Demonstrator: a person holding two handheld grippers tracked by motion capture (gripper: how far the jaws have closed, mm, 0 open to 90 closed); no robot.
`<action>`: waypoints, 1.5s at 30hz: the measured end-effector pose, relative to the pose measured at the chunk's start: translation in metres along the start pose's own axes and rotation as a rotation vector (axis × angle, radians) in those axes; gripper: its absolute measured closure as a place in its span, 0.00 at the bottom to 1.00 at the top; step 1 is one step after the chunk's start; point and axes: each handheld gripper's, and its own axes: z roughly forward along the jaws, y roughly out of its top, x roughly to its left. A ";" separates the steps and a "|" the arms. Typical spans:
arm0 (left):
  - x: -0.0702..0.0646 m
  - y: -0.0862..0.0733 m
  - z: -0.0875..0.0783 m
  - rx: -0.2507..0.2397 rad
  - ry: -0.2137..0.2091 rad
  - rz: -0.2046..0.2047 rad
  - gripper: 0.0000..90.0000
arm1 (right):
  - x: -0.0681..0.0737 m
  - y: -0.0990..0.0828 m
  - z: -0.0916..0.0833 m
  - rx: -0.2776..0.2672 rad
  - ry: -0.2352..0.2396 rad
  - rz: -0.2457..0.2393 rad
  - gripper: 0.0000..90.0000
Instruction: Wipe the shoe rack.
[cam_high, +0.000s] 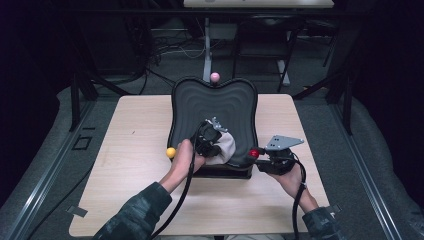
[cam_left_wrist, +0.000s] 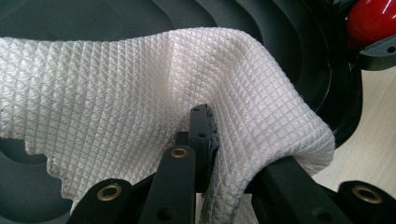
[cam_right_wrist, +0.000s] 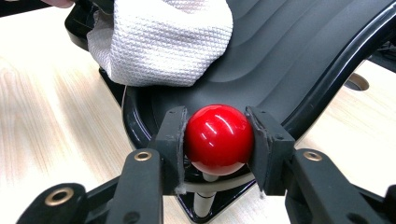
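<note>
Wiping a black ridged tray (cam_high: 215, 100) that sits mid-table, reaching from the far edge toward the near edge. The left gripper (cam_high: 210, 139) has its jaws pinched tight on a white waffle-weave cloth (cam_high: 223, 149) — the cloth lies on the tray's near part, toward its near right corner, bunched around the jaws. The right gripper (cam_high: 265, 159) is clamped partway closed on the red ball knob (cam_high: 254, 153) at the tray's near right corner, probably steadying the tray.

Key relation: the unwiped tray surface runs away from the left gripper toward the far edge, the tray's long axis near-to-far, so the next stroke likely pushes the cloth outward along the ridges. The left hand is the one on the cloth; the right hand is just beside it at the knob.

The left gripper view gives the cloth (cam_left_wrist: 154, 88) folded over the pinched jaws. The right gripper view gives both pads flat against the red ball knob (cam_right_wrist: 218, 139) and its stem below. The high view adds a yellow knob (cam_high: 171, 152) at the near left corner and a pink knob (cam_high: 215, 76) at the far edge.
</note>
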 end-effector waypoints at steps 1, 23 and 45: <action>0.000 0.000 0.000 -0.002 0.002 0.001 0.92 | 0.000 0.000 0.000 0.000 -0.001 -0.001 0.66; 0.038 0.063 0.007 -0.032 0.148 -0.032 0.91 | 0.000 0.000 -0.001 0.008 0.001 -0.002 0.66; 0.076 0.118 0.013 -0.078 0.257 -0.117 0.91 | 0.000 0.001 -0.001 0.015 -0.007 -0.009 0.67</action>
